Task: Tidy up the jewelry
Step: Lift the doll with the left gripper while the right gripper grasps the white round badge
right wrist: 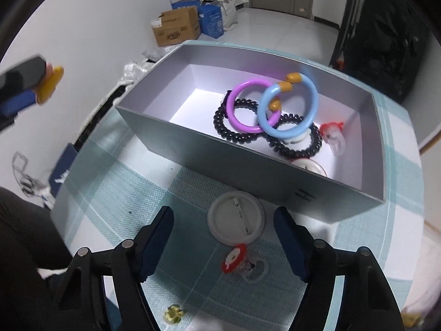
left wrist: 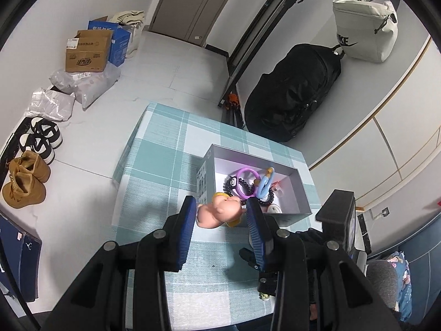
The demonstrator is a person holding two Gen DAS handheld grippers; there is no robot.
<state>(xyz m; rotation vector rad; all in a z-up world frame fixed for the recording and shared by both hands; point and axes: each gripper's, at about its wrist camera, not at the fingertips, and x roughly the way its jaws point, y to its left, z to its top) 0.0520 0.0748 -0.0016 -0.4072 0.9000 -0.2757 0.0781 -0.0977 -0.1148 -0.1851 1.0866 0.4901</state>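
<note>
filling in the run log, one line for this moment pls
left gripper: shut on pig charm near box | right gripper: open over white pin badge on table | box holds rings, hair ties

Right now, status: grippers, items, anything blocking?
Left gripper holds pink pig charm short of the box. Right gripper open over white pin badge. Bracelets already inside; nothing blocking.
</note>
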